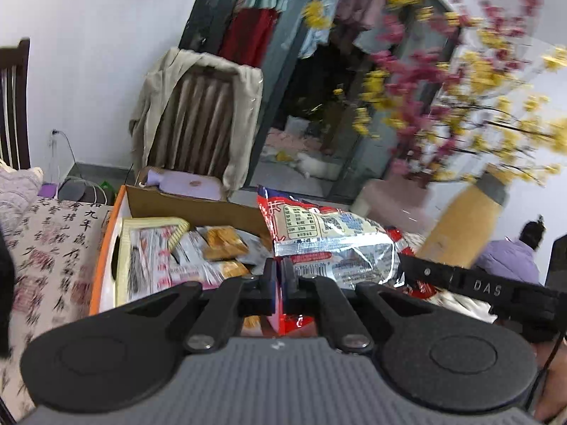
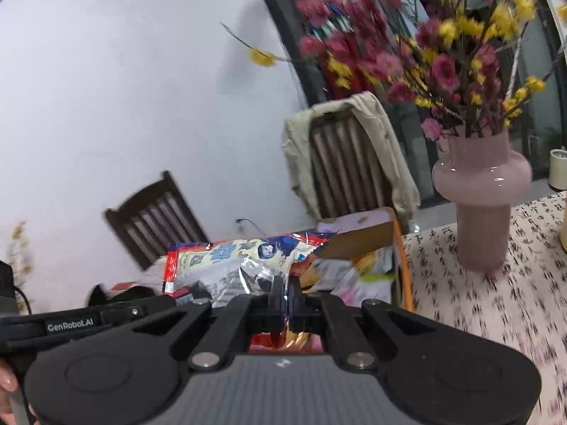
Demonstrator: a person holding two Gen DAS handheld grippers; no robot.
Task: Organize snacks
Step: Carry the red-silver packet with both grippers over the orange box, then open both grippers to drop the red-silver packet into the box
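Both grippers hold one red and silver snack bag [image 1: 329,237] in the air over an open orange-edged cardboard box [image 1: 106,248] that holds several snack packets [image 1: 219,248]. My left gripper [image 1: 282,272] is shut on one edge of the bag. My right gripper [image 2: 286,290] is shut on the opposite edge of the same bag [image 2: 241,262]; its black body crosses the right of the left wrist view. The box [image 2: 402,265] shows behind the bag in the right wrist view.
The table wears a calligraphy-print cloth [image 2: 496,301]. A pink vase [image 2: 482,198] with red and yellow flowers stands to the right of the box. A yellow bottle [image 1: 460,223] stands nearby. Wooden chairs, one draped with a beige jacket [image 1: 198,120], stand behind the table.
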